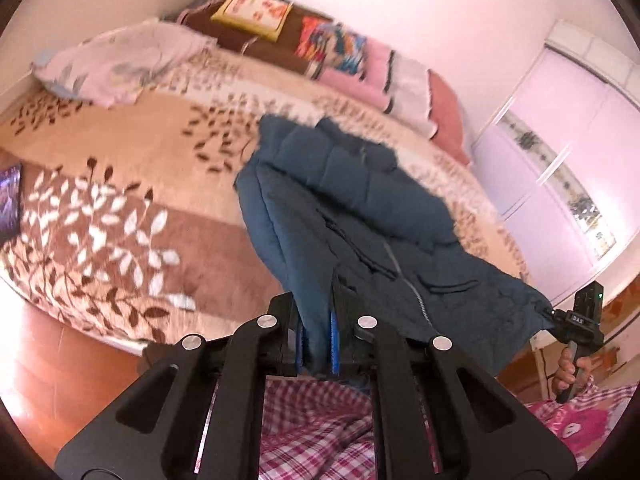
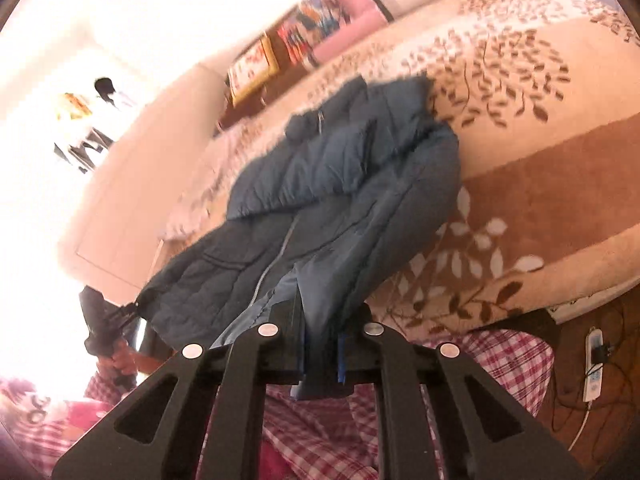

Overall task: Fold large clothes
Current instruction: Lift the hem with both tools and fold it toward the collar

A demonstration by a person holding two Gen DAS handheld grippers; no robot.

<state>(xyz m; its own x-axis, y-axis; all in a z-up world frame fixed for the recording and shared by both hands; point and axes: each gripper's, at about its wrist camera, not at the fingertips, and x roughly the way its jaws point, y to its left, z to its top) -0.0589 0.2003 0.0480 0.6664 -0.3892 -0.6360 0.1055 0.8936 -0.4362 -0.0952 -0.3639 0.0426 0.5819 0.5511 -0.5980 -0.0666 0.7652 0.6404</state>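
The jacket [image 1: 352,200] lies on the bed [image 1: 132,152], its near hem raised, pillows [image 1: 120,60] behind.

Dark blue quilted jacket [image 1: 344,200], zipper showing, hem lifted off the leaf-patterned bedspread [image 1: 120,184], upper part and sleeve resting on it

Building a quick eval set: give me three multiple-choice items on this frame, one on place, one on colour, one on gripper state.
1. Where does the jacket's far end lie?
A. on the floor
B. on the bed
C. on a chair

2. What colour is the jacket?
A. dark blue
B. red
C. white

3. How is the left gripper?
A. open, empty
B. shut, empty
C. shut on the jacket

Answers:
1 B, its far end rests on the leaf-patterned cover.
2 A, quilted blue fabric in both views.
3 C, cloth is pinched between the pads; the right gripper grips it likewise.
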